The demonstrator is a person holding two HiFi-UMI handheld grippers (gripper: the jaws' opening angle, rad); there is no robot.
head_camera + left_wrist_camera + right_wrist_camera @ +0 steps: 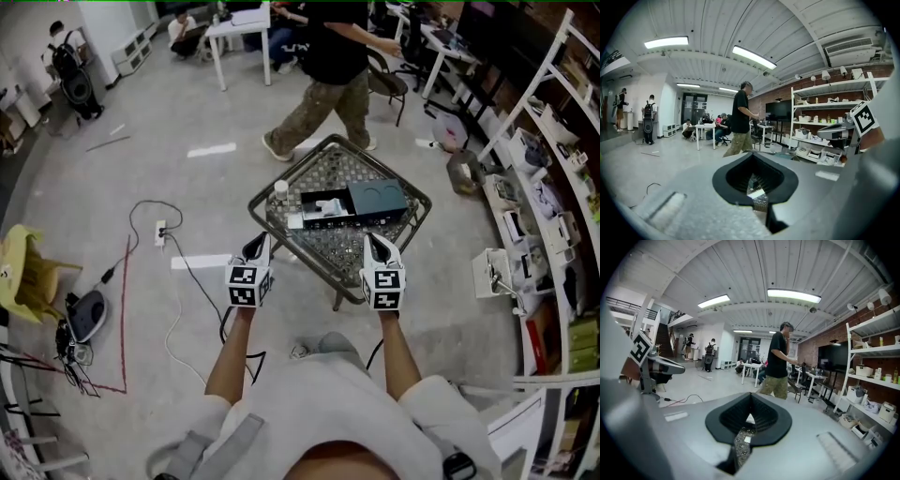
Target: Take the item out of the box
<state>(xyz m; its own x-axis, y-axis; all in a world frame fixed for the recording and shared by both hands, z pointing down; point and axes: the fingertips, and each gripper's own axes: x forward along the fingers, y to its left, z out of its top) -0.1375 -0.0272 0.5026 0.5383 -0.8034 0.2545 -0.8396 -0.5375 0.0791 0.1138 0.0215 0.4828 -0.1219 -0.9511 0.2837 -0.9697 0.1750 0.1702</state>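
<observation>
Held out side by side, left gripper point(258, 243) and right gripper point(373, 241) have jaws closed.

Grey left gripper point(752, 153), black-padded jaws closed tip to tip, nothing between. It's directly below the person in black T-shirt and camouflage trousers point(739, 117). White table point(705, 127) left of that person, white metal shelf rack point(825, 123) right.

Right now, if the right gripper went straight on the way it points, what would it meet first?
Probably the dark box on the glass table. The right gripper tilts slightly down, so the glass might come first.
</observation>
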